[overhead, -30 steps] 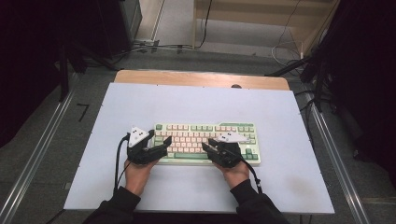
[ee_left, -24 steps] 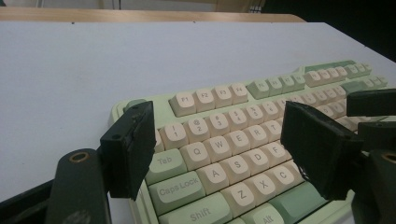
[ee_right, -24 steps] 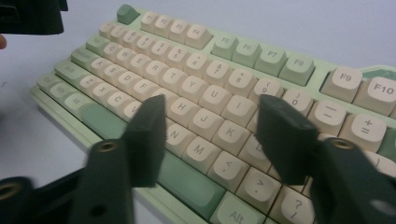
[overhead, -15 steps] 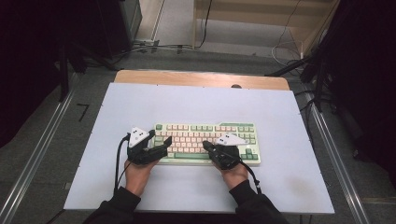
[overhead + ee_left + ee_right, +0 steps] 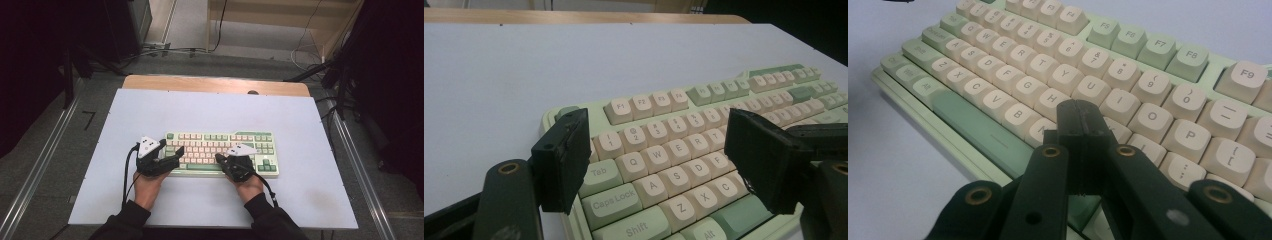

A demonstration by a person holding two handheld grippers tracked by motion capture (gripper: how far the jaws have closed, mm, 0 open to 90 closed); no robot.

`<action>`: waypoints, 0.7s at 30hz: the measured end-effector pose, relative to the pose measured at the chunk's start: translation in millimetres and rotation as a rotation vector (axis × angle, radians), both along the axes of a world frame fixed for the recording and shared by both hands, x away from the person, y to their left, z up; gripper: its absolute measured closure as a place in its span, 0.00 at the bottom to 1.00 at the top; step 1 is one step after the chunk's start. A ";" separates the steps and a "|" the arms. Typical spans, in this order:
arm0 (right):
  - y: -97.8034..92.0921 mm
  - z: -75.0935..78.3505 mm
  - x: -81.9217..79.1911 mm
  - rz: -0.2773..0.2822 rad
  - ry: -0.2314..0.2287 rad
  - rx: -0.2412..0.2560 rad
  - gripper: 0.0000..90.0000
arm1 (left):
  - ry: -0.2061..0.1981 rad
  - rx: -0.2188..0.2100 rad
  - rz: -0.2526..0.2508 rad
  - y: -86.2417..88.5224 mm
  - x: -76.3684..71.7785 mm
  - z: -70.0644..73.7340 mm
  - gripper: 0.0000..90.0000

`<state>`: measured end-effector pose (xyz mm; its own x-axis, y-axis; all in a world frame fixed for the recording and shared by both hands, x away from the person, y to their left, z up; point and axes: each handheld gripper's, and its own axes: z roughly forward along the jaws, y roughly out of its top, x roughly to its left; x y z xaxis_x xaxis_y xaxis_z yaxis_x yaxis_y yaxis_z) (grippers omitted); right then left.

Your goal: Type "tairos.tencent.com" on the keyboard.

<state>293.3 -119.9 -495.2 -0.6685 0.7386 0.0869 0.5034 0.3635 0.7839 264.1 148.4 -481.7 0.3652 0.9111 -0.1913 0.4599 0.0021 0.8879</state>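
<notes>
We are holding the left claw [image 5: 654, 165] spread wide over the keyboard [image 5: 222, 152] lying mid-bench [image 5: 215, 110]; our right claw [image 5: 1079, 120], jaws pressed together, is seemingly touching the keys near N.

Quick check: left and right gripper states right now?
Left gripper: open, fingers spread over the keyboard's left end, holding nothing.
Right gripper: closed, empty, tip over the keys.

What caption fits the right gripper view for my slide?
Closed right claw poised over the J and K area of a green-and-cream keyboard.
</notes>
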 end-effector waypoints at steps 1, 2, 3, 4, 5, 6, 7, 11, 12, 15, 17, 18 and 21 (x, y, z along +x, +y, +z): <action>-0.1 -0.1 0.2 0.000 0.000 -0.001 0.97 | 0.000 0.000 0.000 -0.1 0.0 0.0 0.30; -0.2 -0.2 0.3 0.000 0.001 0.000 0.98 | 0.000 0.000 0.000 -0.2 0.0 0.0 0.30; -0.3 -0.1 0.3 -0.002 0.002 0.000 0.98 | 0.000 -0.001 -0.001 -0.2 0.0 -0.1 0.30; -0.4 -0.2 0.5 -0.001 0.001 -0.001 0.98 | 0.000 -0.001 -0.001 -0.3 0.1 -0.1 0.30; -0.3 -0.2 0.5 -0.003 0.002 -0.001 0.98 | 0.001 0.000 0.000 -0.4 0.1 -0.2 0.30; -0.3 -0.3 0.6 -0.004 0.002 0.000 0.98 | 0.002 0.000 -0.001 -0.3 0.1 -0.2 0.30; -0.3 -0.3 0.6 -0.004 0.002 0.000 0.97 | 0.002 -0.001 -0.001 -0.2 0.1 -0.2 0.30; -0.4 -0.6 0.4 -0.003 0.000 -0.001 0.97 | 0.002 0.000 0.000 -0.5 0.0 -0.3 0.30; -0.4 -0.8 0.4 -0.002 0.000 -0.001 0.98 | 0.001 0.000 0.000 -0.6 -0.1 -0.3 0.30; -0.2 -1.7 -0.1 -0.001 -0.007 -0.004 0.97 | 0.001 0.000 0.000 -0.6 -0.2 -0.3 0.30; 0.0 -2.8 0.5 0.000 -0.005 -0.010 0.98 | 0.001 0.001 -0.002 -0.1 -0.2 -0.1 0.30; 0.0 -3.7 0.9 0.003 -0.003 -0.014 0.98 | 0.001 0.000 0.000 0.0 -0.4 0.0 0.30; -0.6 -3.0 1.4 0.004 0.003 -0.010 0.97 | 0.001 -0.001 0.000 0.0 -0.6 0.1 0.30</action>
<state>294.7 -120.4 -498.2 -0.6712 0.7367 0.0817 0.5042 0.3730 0.7789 263.6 148.5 -481.6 0.3649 0.9110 -0.1923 0.4606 0.0028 0.8876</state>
